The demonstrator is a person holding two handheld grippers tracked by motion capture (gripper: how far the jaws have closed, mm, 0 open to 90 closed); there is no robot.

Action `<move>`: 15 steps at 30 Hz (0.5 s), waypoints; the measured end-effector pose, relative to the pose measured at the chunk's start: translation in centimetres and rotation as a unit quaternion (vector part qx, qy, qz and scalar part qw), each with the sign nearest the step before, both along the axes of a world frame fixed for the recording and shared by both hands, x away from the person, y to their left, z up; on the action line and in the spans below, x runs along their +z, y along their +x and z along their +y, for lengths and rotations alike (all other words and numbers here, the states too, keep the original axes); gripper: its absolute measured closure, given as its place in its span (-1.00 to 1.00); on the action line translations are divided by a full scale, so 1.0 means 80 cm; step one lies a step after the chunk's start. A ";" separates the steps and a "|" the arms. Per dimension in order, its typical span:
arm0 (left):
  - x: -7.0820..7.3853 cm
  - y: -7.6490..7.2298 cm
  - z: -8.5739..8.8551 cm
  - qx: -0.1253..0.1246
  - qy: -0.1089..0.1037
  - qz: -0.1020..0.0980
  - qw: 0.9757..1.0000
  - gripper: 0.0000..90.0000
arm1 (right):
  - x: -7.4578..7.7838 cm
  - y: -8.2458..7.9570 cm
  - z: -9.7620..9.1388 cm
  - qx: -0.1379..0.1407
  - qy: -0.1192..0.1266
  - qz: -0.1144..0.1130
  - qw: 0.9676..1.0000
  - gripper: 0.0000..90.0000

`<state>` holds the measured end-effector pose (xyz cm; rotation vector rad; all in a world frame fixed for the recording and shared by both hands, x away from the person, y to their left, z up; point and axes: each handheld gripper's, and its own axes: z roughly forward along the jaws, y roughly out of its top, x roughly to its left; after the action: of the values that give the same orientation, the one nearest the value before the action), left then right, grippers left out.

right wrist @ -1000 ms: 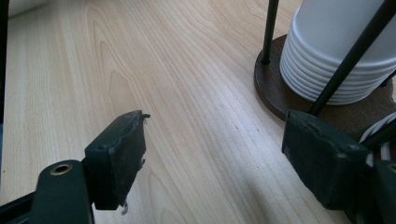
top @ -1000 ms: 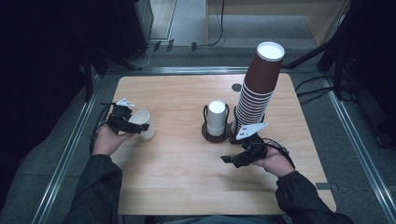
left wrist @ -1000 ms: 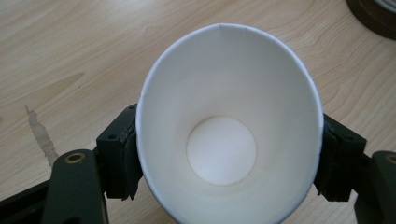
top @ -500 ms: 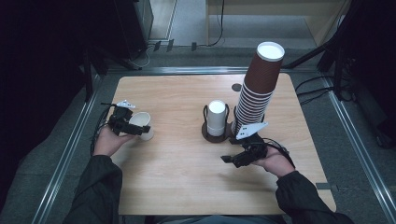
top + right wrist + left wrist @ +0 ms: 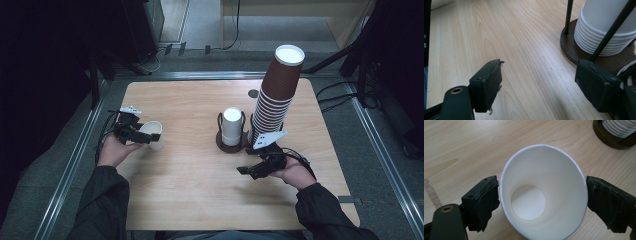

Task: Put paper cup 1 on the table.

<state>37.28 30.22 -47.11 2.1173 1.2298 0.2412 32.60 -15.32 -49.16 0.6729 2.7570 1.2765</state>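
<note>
Risk: left gripper (image 5: 541,202) jaws have just been opening, pads barely off the white cup (image 5: 544,195) lying near the desk's (image 5: 200,100) left edge, so it could roll off; right gripper (image 5: 539,85) open, empty, near the dispenser base (image 5: 574,50).

Right tongs (image 5: 537,85): the two black jaws rise from the bottom edge and stand well apart, with bare desk (image 5: 524,50) between them. Padding on the left jaw is frayed at its edge. Desk is pale wood, grain running near to far. Far right: a stack of white cups (image 5: 604,27), upside down, on a round dark base (image 5: 571,51). Thin black rods (image 5: 569,15) rise from the base beside the stack. The right jaw overlaps the base's near edge in the picture; contact cannot be told.
</note>
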 end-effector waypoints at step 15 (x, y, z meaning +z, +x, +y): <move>0.033 -0.013 0.000 -0.008 -0.012 -0.019 1.000 -0.70 | 0.003 0.000 -0.002 0.003 -0.003 -0.010 1.000 -0.51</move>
<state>36.23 30.19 -44.46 2.0919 1.1877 0.2569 32.56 -15.49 -48.95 0.6488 2.7478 1.2693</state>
